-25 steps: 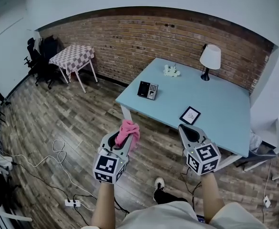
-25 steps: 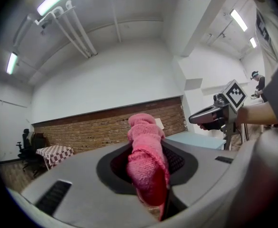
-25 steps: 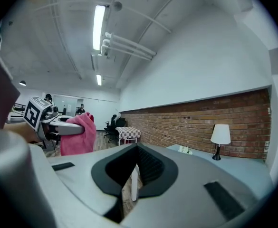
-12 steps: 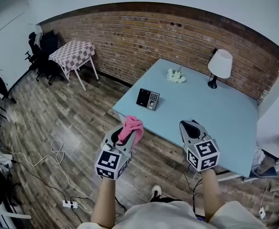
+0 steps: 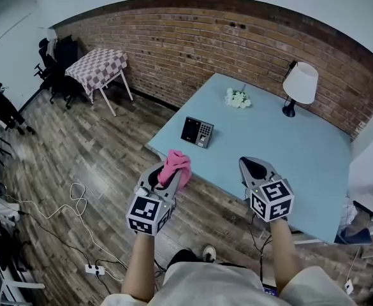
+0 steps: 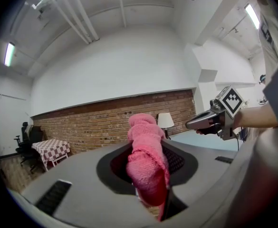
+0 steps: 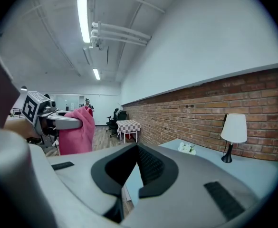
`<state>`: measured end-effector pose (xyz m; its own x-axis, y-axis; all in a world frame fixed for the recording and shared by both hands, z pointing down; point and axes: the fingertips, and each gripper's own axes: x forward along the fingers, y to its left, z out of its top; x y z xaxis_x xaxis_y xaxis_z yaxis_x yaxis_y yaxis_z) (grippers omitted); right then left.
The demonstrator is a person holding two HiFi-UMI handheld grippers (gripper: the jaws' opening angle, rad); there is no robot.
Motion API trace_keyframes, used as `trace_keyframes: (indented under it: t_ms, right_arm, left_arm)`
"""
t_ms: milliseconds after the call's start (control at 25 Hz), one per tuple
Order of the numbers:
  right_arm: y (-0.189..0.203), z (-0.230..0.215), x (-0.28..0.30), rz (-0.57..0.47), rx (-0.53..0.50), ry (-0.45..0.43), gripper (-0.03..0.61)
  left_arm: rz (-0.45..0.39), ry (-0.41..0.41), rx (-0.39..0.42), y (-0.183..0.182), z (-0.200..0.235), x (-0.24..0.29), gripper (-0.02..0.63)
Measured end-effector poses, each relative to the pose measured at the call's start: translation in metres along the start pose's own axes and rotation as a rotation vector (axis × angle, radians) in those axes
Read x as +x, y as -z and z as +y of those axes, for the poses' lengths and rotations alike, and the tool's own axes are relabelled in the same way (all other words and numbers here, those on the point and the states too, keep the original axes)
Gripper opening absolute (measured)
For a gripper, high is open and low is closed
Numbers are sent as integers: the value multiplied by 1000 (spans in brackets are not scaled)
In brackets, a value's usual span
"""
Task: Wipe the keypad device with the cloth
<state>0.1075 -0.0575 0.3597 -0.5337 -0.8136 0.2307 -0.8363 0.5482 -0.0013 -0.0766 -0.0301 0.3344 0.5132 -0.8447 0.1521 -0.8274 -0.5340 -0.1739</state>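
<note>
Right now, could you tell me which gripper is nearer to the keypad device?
Left. The left gripper, shut on the pink cloth, hangs off the table edge just short of the keypad device; the right gripper sits farther right.

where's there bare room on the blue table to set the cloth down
The broad middle and right of the table is bare, bordered by the keypad device at left and the lamp and flowers at the back. Crowding is only at those edges.

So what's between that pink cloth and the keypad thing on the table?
In the head view, only bare blue table lies between the cloth, clamped in the left gripper, and the keypad device.
</note>
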Motion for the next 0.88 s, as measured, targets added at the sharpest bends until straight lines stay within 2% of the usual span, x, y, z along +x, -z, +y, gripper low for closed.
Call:
trace_keyframes:
  t_ms: [200, 400, 680, 880]
  right_arm:
    - [9, -16, 21, 17, 34, -2, 43]
    - [14, -33, 47, 50, 57, -8, 100]
    - [25, -57, 110, 111, 64, -7, 165]
    - [34, -63, 161, 170, 82, -49, 170]
  left_arm:
    - [10, -4, -14, 8, 13, 24, 138]
    - [9, 5, -33, 14, 32, 59, 140]
    - [28, 59, -35, 30, 64, 129, 140]
    - [50, 111, -58, 51, 93, 185, 140]
